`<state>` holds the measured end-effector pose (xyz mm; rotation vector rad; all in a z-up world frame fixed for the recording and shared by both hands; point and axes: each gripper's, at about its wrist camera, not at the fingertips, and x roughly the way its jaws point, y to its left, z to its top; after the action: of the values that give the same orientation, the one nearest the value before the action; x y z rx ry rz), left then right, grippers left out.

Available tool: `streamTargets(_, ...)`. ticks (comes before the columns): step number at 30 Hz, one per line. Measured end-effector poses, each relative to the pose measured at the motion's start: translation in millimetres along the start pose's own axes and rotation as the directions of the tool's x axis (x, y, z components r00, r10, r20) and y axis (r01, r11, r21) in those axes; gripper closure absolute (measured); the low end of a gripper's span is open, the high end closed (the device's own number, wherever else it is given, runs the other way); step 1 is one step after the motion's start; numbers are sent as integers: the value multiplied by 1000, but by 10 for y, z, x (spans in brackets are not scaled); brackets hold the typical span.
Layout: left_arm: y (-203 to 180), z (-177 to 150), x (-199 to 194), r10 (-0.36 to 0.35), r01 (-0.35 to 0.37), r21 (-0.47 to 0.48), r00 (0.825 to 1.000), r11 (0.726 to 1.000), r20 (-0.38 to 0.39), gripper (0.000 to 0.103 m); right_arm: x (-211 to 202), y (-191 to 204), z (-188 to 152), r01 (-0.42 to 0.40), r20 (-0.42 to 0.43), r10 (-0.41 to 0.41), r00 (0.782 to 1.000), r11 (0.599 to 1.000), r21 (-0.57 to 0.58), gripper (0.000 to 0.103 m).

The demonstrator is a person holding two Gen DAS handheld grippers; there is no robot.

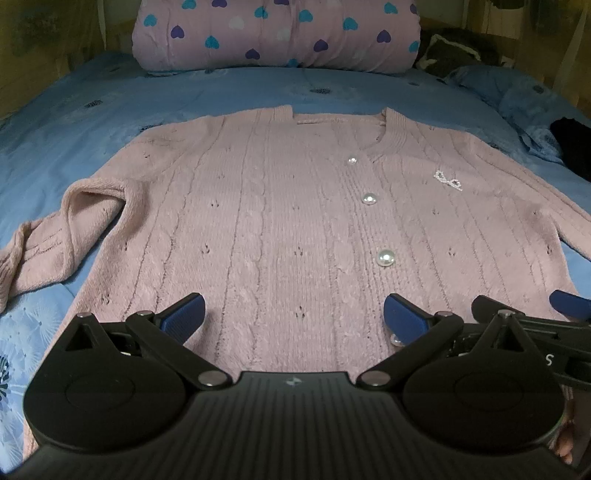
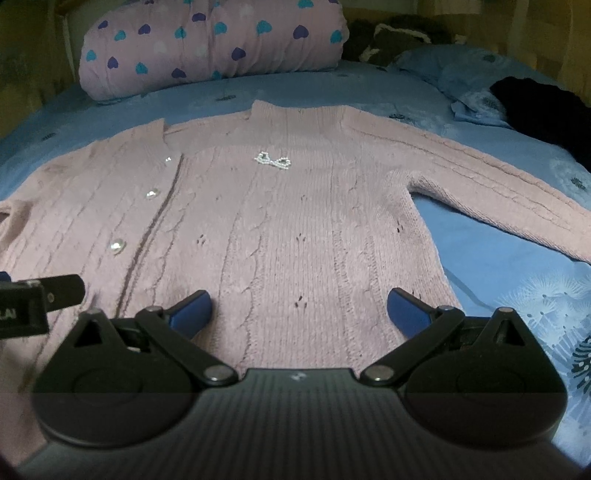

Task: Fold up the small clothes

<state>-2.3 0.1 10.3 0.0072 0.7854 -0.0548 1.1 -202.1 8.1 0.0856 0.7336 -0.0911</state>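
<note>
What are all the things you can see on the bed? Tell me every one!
cardigan: one, pink knit, spread flat on the bed, front up
pearl buttons: at least four, white, in a line down the cardigan's front
bow decoration: one, silvery beads, on the cardigan's chest
bedsheet: one, blue with dandelion prints, under the cardigan
heart bedding: one bundle, pink with blue and purple hearts, at the head of the bed
dark clothes: black heap, far right side of the bed
left tool: one, black with blue fingers, open over the cardigan's hem
right tool: one, black with blue fingers, open over the hem
</note>
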Motion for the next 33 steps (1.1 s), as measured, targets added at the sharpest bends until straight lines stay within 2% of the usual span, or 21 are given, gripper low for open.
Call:
streamTargets(9, 55, 35, -45, -3, 3, -15, 1000, 1000, 10, 0, -128, -50, 36, -41, -4, 41, 999, 998, 38, 0)
streamTargets(12, 79, 38, -48, -1, 1, -23, 1000, 1000, 7, 0, -215, -107, 61, -65, 12, 64, 998, 994, 85, 0)
streamTargets(18, 90, 29, -22, 3, -4, -26, 1000, 1000, -4, 0, -388, -385, 143, -51, 73, 41, 996, 988, 149, 0)
streamTargets(23, 42, 5, 16, 7, -7, -2, 1000, 1000, -9, 0, -400, -824, 203, 30, 92, -54, 994, 969, 246, 0)
streamTargets(30, 22, -15, 87, 13, -13, 8, 1000, 1000, -12, 0, -285, -1433, 310, 131, 85, -179, 980, 906, 402, 0)
streamTargets(33, 31, -31, 127, 20, -20, 5, 1000, 1000, -20, 0, -195, -1648, 305, 149, 64, -203, 977, 865, 479, 0)
